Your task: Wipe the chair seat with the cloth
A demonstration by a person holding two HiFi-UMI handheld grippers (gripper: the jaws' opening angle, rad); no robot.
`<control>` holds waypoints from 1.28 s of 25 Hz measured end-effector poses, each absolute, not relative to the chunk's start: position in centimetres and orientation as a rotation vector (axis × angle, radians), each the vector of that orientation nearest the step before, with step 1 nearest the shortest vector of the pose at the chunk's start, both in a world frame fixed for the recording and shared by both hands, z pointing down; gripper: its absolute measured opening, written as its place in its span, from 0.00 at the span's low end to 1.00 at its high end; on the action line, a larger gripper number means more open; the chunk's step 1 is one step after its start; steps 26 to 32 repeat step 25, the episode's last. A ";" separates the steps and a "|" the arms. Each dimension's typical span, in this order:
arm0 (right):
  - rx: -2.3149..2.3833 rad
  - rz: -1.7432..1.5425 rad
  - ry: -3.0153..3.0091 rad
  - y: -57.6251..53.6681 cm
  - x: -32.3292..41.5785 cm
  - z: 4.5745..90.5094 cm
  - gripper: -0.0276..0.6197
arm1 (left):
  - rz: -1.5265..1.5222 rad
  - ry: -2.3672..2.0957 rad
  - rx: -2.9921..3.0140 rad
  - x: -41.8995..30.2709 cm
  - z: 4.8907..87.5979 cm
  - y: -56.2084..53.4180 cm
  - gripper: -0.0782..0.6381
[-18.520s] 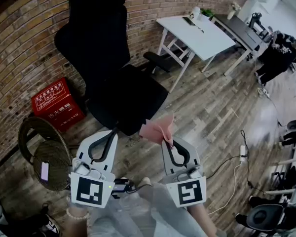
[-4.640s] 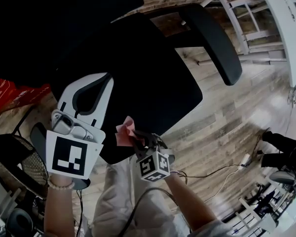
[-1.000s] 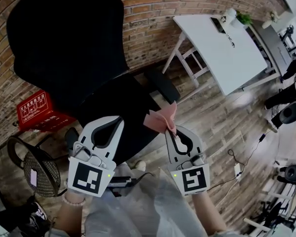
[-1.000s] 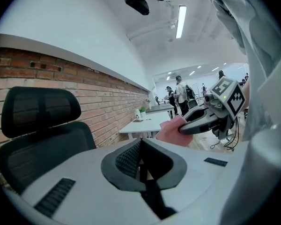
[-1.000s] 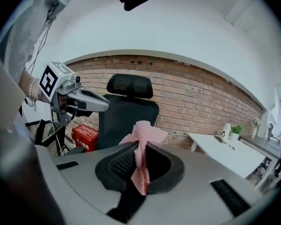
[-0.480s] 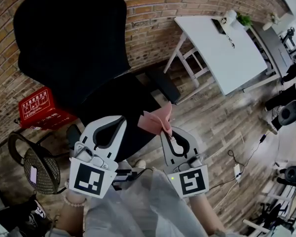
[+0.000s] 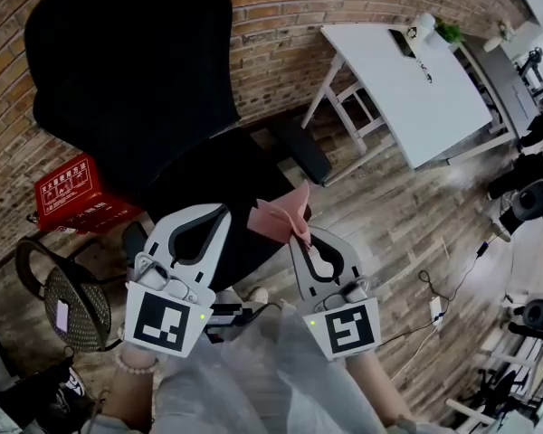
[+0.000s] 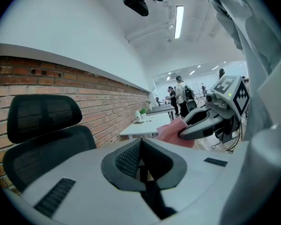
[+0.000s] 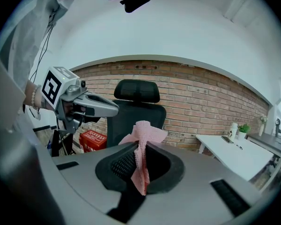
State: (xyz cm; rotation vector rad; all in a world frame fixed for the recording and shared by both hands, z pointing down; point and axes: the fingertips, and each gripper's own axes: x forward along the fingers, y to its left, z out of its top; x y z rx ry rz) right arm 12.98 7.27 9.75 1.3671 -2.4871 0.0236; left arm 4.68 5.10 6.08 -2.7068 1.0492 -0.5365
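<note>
Since a few seconds ago both tongs have drawn back off the chair seat [image 7: 219, 183]. Head view: the right gripper [image 7: 300, 233] holds the pink cloth [image 7: 279, 215] by the seat's front edge. Left gripper view: the left gripper [image 8: 141, 146] is closed, empty. Right gripper view: jaws clamp the cloth, its end hanging between them

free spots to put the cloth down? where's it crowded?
Seat: bare. Table: near half bare, small items at its far corner. Floor between seat and table: open. Crowded left of the seat: red box, wire basket.
</note>
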 end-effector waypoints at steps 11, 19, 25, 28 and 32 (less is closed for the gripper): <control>1.336 0.042 -2.481 7.7 12.7 10.3 0.13 | -0.538 1.062 -2.704 4.6 6.2 5.3 0.13; 1.328 0.044 -2.485 8.1 12.4 10.5 0.13 | -0.544 1.068 -2.701 4.4 6.3 5.4 0.13; 1.305 0.045 -2.466 8.2 12.4 11.1 0.13 | -0.553 1.060 -2.703 4.6 6.4 5.3 0.13; 1.305 0.045 -2.466 8.2 12.4 11.1 0.13 | -0.553 1.060 -2.703 4.6 6.4 5.3 0.13; 1.305 0.045 -2.466 8.2 12.4 11.1 0.13 | -0.553 1.060 -2.703 4.6 6.4 5.3 0.13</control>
